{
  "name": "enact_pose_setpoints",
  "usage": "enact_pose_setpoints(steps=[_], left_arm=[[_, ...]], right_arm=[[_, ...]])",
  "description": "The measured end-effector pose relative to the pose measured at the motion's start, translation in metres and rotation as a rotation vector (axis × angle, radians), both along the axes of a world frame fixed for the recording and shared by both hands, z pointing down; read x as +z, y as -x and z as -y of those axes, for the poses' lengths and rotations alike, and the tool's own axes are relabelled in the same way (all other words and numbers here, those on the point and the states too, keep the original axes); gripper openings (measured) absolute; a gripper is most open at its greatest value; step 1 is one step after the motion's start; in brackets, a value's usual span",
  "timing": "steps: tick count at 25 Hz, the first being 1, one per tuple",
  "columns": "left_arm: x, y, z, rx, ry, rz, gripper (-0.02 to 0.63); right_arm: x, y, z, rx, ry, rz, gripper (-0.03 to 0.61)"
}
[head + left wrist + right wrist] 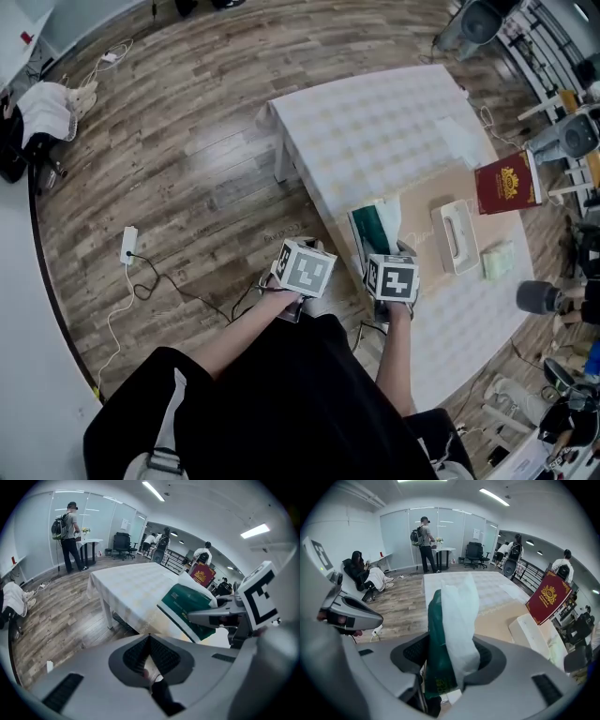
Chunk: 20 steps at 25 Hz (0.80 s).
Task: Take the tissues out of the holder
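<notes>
My right gripper (380, 247) is shut on a green and white tissue pack (374, 231), held over the near edge of the table. In the right gripper view the tissue pack (451, 625) stands upright between the jaws of the right gripper (450, 654), white plastic on its right side. The white tissue holder (457, 236) lies on the table to the right of the pack, apart from it, slot up. My left gripper (298, 247) hangs left of the table over the floor. In its own view the left gripper (150, 637) is shut with nothing in it.
The table (375, 122) has a pale checked cloth and a tan mat (427, 202). A dark red box (506, 183) stands behind the holder, and a pale green packet (497, 261) lies beside it. Cables and a power strip (128, 245) lie on the wooden floor. People stand at the room's far side (423, 538).
</notes>
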State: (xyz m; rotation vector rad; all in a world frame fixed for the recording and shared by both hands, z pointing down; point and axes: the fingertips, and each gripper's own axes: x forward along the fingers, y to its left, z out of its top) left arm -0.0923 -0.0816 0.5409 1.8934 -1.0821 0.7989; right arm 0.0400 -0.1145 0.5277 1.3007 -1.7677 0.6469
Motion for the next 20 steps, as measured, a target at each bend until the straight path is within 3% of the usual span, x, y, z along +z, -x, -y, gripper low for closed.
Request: enact_pose_setpoints(steps=[7, 20], left_arm=[[0.006, 0.027, 0.007, -0.012, 0.014, -0.014, 0.002], [0.015, 0.038, 0.021, -0.023, 0.041, -0.009, 0.002]], right_arm=[[0.006, 0.022, 0.013, 0.014, 0.011, -0.001, 0.233], [0.014, 0.028, 0.043, 0.014, 0.022, -0.009, 0.233]])
